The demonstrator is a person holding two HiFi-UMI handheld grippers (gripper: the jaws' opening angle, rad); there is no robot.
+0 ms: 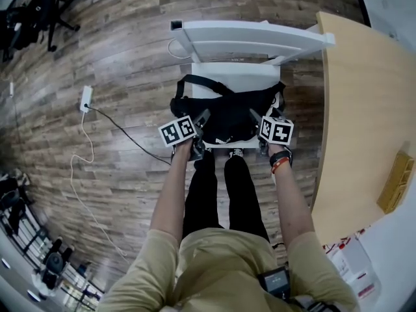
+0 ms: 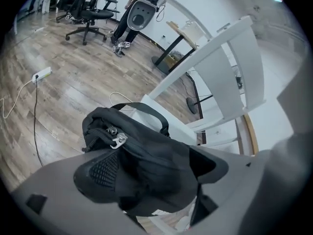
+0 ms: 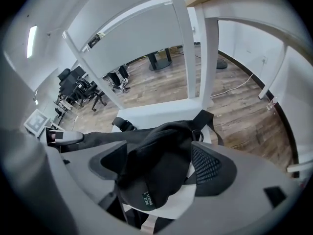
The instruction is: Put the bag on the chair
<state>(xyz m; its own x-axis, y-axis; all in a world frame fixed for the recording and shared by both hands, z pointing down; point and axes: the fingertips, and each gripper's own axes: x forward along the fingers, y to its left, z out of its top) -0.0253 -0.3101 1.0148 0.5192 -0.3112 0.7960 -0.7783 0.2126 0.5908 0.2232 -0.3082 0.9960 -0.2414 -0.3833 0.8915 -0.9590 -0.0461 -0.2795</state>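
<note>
A black bag (image 1: pixel 227 112) lies on the seat of a white chair (image 1: pixel 234 77), its strap looping toward the slatted backrest. My left gripper (image 1: pixel 201 119) is at the bag's left front corner and my right gripper (image 1: pixel 257 117) at its right front corner. In the left gripper view the bag (image 2: pixel 142 165) sits between the wide-spread jaws of the left gripper (image 2: pixel 154 180), a zipper pull on top. In the right gripper view the bag (image 3: pixel 156 165) fills the gap of the right gripper (image 3: pixel 159 173). Both stand open, and the pads do not seem to press on it.
A wooden desk (image 1: pixel 364 109) runs along the right, close to the chair, with a yellow box (image 1: pixel 396 181) on it. A power strip (image 1: pixel 85 99) and its cable lie on the wood floor at left. Office chairs (image 2: pixel 88 13) stand farther off. The person's legs (image 1: pixel 214 187) are just before the seat.
</note>
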